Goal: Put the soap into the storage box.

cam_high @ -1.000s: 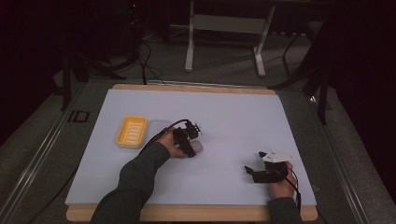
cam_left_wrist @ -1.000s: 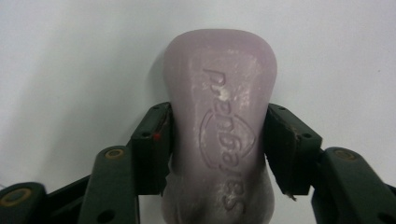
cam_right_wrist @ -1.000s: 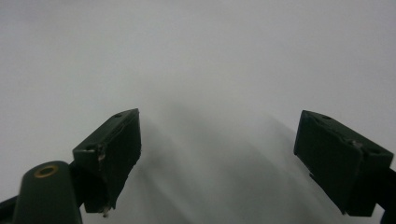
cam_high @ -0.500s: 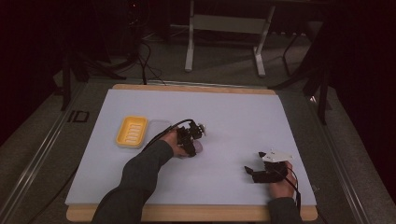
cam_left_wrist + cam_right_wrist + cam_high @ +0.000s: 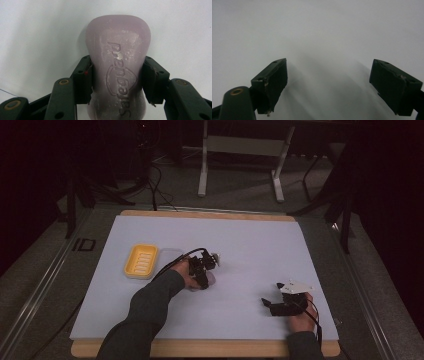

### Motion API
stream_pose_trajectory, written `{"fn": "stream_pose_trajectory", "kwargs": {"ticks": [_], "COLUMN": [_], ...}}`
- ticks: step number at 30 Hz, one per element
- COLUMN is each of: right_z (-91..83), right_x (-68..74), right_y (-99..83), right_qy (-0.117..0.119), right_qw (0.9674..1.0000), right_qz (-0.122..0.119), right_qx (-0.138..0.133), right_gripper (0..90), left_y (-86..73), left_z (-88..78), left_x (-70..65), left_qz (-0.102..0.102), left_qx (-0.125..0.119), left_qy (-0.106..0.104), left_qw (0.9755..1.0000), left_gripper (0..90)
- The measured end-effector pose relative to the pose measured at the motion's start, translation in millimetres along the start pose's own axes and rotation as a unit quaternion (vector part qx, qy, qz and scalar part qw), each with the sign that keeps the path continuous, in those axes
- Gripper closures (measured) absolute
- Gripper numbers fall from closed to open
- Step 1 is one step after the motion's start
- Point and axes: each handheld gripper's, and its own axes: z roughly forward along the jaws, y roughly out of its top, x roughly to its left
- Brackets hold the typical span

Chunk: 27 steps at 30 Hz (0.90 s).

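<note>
A pale lilac soap bar [image 5: 117, 50] with an embossed logo lies on the white mat. The two black pads of my left gripper [image 5: 117, 75] press on its sides, and these jaws have just been closing on it. In the high view this left gripper [image 5: 202, 270] sits mid-table over the soap bar [image 5: 210, 280], pointing down. A yellow ribbed soap dish [image 5: 141, 261] lies just to its left. Near the front right, my right gripper [image 5: 267, 304] rests low over the mat. Its jaws stand wide apart with nothing between them [image 5: 329, 82].
The white mat [image 5: 260, 245] covers a wooden-edged table [image 5: 200, 349]. Cables trail from both grippers. Beyond the far edge stand a metal frame's legs [image 5: 240, 165] on a dark floor.
</note>
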Motion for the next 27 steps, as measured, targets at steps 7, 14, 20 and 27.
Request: {"fn": "stream_pose_trajectory", "kwargs": {"ticks": [7, 14, 20, 27], "right_z": [-0.2, -0.4, -0.4, -0.4], "right_x": [-0.1, -0.2, -0.1, -0.1], "right_y": [0.0, -0.1, -0.1, -0.1], "right_qy": [0.0, 0.0, 0.0, 0.0], "right_qw": [1.0, 1.0, 1.0, 1.0], "right_qz": [0.0, 0.0, 0.0, 0.0], "right_qx": [-0.001, -0.001, -0.001, -0.001], "right_gripper": [14.5, 14.5, 14.5, 14.5], "left_y": [0.3, -5.0, -9.6, -14.5], "left_z": [-0.8, -5.4, -9.7, -14.4], "left_x": [-0.4, 3.1, 5.9, 11.1], "left_qz": [-0.002, -0.006, -0.018, -0.034], "left_qx": [0.004, 0.009, 0.004, 0.001], "left_qy": [0.001, 0.011, 0.019, 0.027], "left_qw": [1.0, 0.9999, 0.9997, 0.9991], "left_gripper": [49.9, 49.9, 50.0, 50.0]}}
